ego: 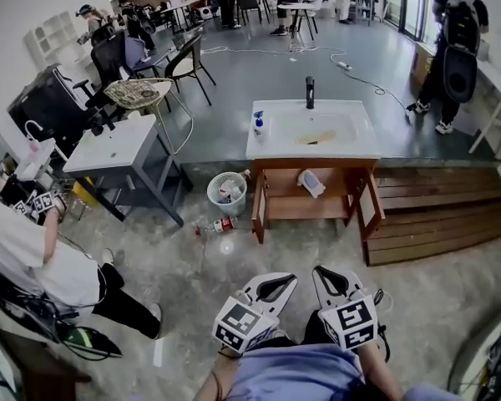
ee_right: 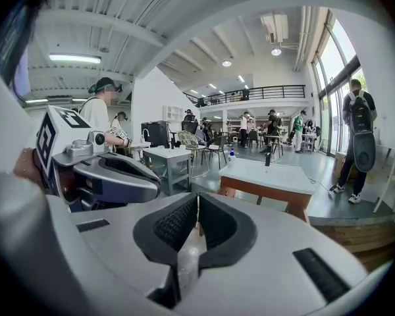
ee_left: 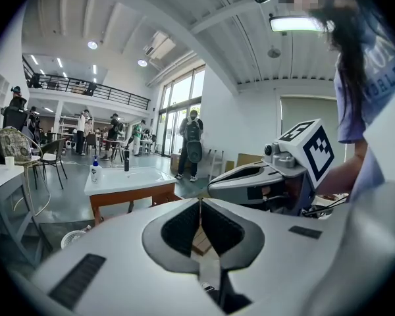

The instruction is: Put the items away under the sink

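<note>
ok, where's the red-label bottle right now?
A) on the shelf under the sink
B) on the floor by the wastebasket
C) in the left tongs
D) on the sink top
B: the red-label bottle lies on its side on the floor, just below the wastebasket and left of the open cabinet door.

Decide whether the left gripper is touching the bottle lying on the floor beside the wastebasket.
Apart. The head view shows a wide stretch of floor between the left gripper and the bottle.
</note>
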Available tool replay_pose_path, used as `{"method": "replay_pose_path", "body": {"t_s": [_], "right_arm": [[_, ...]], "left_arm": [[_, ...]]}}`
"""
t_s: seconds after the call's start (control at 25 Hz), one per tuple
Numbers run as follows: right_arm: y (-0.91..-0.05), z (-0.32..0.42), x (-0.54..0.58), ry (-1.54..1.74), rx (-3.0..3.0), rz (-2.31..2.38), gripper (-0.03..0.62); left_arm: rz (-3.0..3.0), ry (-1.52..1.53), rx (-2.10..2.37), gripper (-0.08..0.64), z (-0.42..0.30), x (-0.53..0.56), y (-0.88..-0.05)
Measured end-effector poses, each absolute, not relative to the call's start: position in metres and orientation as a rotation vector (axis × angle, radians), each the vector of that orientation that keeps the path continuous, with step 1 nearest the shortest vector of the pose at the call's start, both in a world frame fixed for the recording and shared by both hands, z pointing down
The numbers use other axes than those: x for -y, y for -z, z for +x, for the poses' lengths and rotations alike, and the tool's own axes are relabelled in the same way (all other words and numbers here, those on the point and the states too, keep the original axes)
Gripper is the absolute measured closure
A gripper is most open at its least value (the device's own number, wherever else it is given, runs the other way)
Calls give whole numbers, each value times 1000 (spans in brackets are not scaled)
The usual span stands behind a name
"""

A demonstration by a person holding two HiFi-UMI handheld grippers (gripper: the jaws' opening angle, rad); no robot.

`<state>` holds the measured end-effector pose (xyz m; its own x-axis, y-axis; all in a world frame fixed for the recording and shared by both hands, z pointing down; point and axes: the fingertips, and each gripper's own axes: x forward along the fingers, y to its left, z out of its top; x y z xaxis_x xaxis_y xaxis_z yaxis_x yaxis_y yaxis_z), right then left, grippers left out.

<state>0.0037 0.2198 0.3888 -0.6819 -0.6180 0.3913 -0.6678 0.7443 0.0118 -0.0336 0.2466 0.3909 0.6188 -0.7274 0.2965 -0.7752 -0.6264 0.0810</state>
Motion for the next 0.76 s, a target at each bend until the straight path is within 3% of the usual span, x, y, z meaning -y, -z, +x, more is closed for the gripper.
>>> {"method": "replay_pose_path", "body": {"t_s": [0.76], "right_arm": [[-390, 4, -223, -151, 2574, 967, 569]], "left_arm": [[2636, -379, 1243, 543, -34, -251, -398]]}}
